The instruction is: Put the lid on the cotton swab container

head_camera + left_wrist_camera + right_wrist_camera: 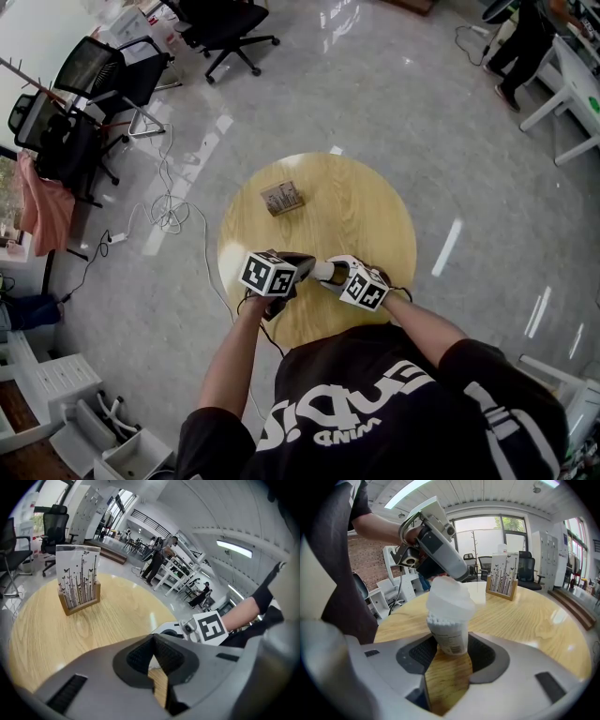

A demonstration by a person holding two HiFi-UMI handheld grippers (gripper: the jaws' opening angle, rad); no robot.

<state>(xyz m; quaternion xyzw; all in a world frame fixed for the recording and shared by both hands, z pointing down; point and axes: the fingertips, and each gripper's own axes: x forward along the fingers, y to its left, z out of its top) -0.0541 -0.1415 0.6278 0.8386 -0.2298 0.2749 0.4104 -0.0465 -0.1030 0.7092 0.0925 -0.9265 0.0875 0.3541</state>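
On the round wooden table (366, 211) both grippers meet near the front edge. My right gripper (451, 651) is shut on the cotton swab container (453, 639), a small clear labelled cup full of white swabs, held upright. A translucent white lid (449, 597) sits over the swab tips. My left gripper (449, 577) reaches in from above and grips the top of that lid. In the left gripper view the jaws stand almost together, with a white sliver of the lid (151, 665) between them. The head view shows the container (322, 271) between the two marker cubes.
A wooden holder with a printed panel (282, 198) stands on the far left part of the table (502, 579). Office chairs (225, 28) and floor cables (169, 211) lie to the left. A person (525, 42) stands by desks at the far right.
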